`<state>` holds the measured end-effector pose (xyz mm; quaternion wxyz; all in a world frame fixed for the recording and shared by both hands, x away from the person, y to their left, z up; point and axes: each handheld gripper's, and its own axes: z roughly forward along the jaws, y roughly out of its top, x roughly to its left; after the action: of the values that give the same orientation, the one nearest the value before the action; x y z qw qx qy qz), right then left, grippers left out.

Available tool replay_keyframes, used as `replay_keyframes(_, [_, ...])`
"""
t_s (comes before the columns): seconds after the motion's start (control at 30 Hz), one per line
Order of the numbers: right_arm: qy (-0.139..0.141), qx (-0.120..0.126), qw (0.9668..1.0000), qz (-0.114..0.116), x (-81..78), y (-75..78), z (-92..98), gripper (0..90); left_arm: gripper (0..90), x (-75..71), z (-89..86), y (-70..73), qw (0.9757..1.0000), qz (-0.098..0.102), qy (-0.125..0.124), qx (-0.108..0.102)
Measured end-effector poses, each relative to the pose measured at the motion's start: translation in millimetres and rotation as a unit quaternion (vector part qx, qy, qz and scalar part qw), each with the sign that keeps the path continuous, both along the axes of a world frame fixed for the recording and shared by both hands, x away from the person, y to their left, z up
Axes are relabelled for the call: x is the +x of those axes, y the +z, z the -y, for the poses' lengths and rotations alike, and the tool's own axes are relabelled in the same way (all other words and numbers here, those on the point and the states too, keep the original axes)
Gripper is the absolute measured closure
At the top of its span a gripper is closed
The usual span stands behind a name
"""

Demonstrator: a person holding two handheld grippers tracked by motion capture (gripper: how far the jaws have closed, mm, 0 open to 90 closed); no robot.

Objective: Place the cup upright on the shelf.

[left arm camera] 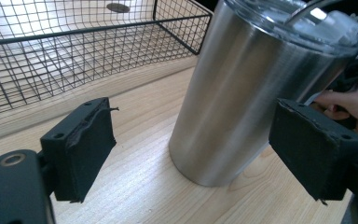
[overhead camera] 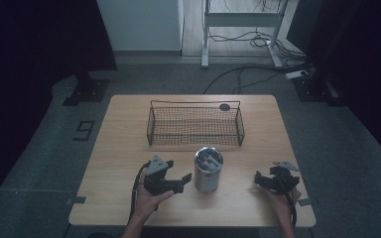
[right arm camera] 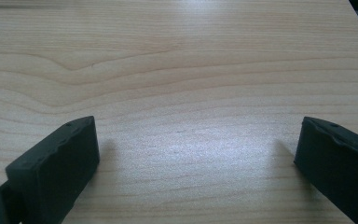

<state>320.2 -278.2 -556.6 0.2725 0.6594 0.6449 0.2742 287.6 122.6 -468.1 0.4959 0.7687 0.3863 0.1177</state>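
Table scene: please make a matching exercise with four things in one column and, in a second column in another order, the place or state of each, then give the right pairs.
Things:
1. steel tumbler
2. wire basket
3. left gripper
4. right gripper

Places or states:
A. open, over bare wood at the right of the table
B. empty, at the far side of the table
C. open, close beside the tumbler
D. upright, between the two grippers

Pairs: 1-D, 2-B, 3-C, 4-A

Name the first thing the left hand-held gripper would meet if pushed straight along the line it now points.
Most likely the steel tumbler: it stands just ahead of the open left hand-held gripper, slightly toward one jaw, though exact depth is unclear.
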Motion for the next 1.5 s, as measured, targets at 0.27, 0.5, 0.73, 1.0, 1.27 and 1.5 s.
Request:
replay_keyframes(0.27, [0.0, 0.0, 1.0, 0.0, 0.1, 0.0, 0.0, 0.0, 12.9, 2.1, 7.3, -3.6, 0.9999, 0.001, -0.006, 0.008])
replay_keyframes(0.5, [0.0, 0.0, 1.0, 0.0, 0.5, 0.0, 0.2, 0.0, 10.7, 4.0, 14.3, -4.0, 0.9998, -0.003, -0.015, 0.015])
replay_keyframes(0.73, [-0.001, 0.0, 1.0, 0.001, 0.9, 0.0, 0.6, 0.0, 8.4, 4.0, 25.7, -0.5, 0.9993, 0.002, -0.027, 0.026])
replay_keyframes(1.0, [-0.001, 0.0, 1.0, 0.0, 1.3, 0.0, 1.5, 0.0, 4.7, 7.5, 39.9, -2.2, 0.9986, 0.0, -0.047, 0.023])
replay_keyframes(1.27, [-0.002, 0.0, 1.0, 0.0, 1.7, 0.0, 2.1, 0.0, 4.0, 11.1, 57.8, -3.9, 0.9975, 0.001, -0.056, 0.043])
replay_keyframes(1.5, [-0.004, 0.001, 1.0, 0.0, 1.8, 0.0, 2.0, 0.0, 1.0, 19.4, 66.1, -7.5, 0.9966, -0.005, -0.067, 0.047])
